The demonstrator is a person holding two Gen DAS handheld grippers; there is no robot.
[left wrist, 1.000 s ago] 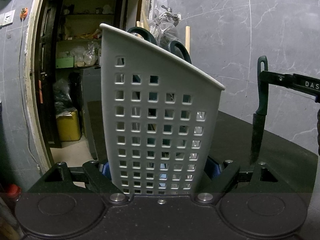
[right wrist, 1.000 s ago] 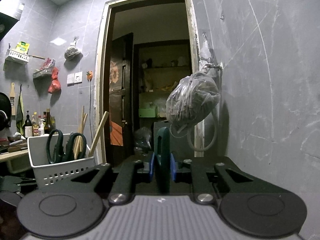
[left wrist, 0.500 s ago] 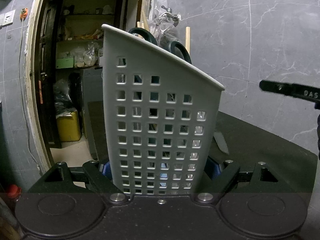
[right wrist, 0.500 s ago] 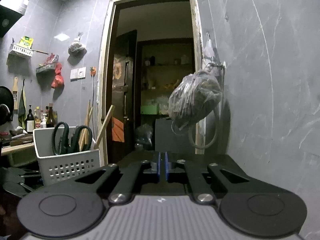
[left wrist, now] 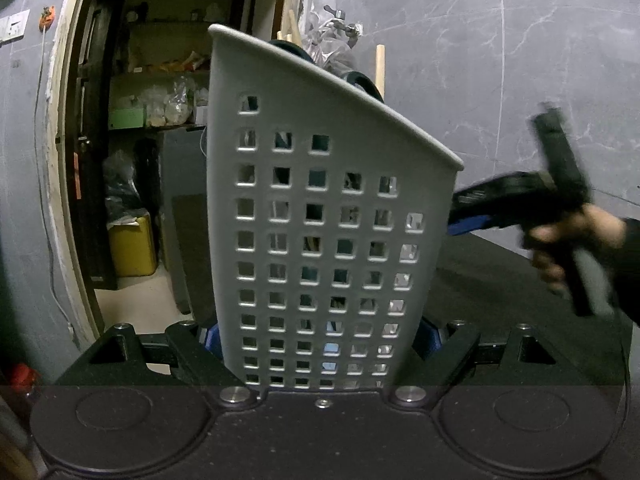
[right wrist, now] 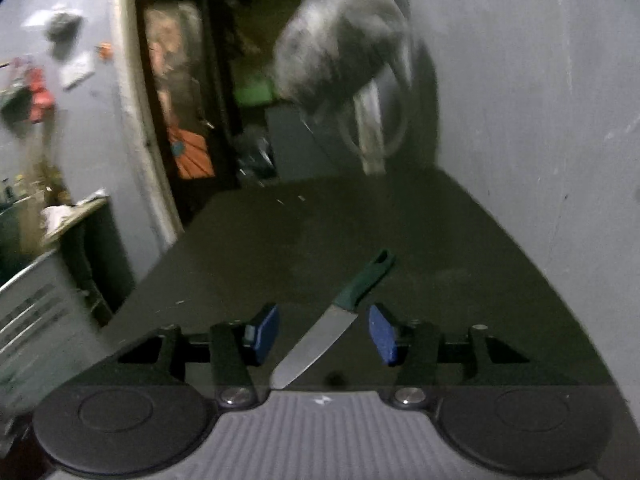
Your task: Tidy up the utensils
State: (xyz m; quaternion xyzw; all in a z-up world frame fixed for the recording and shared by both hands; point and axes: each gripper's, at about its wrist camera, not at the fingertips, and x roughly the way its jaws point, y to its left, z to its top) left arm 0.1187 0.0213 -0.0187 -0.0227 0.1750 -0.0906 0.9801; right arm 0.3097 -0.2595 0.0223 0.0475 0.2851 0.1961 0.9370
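My left gripper [left wrist: 320, 338] is shut on a white perforated utensil basket [left wrist: 320, 220], its blue pads pressing the basket's lower sides. Dark scissors handles [left wrist: 362, 80] and a wooden stick [left wrist: 380, 64] poke out of the top. A knife [right wrist: 340, 316] with a green handle lies on the dark counter [right wrist: 440, 240], blade tip toward the camera. My right gripper [right wrist: 324, 332] hangs over it with jaws opening; the blade lies between the blue pads [right wrist: 382, 334], untouched. In the left wrist view the right gripper [left wrist: 500, 200] is blurred, gripped by a hand [left wrist: 576, 240].
A grey marble wall [right wrist: 540, 120] borders the counter on the right. A full plastic bag [right wrist: 344, 40] hangs from a tap above the counter's far end. Beyond the counter's left edge is an open doorway with shelves and a yellow container [left wrist: 132, 244].
The right gripper held the knife by its handle, then let it drop onto the counter. It has since tipped downward, swung toward the basket and opened over the knife. The left gripper stayed still.
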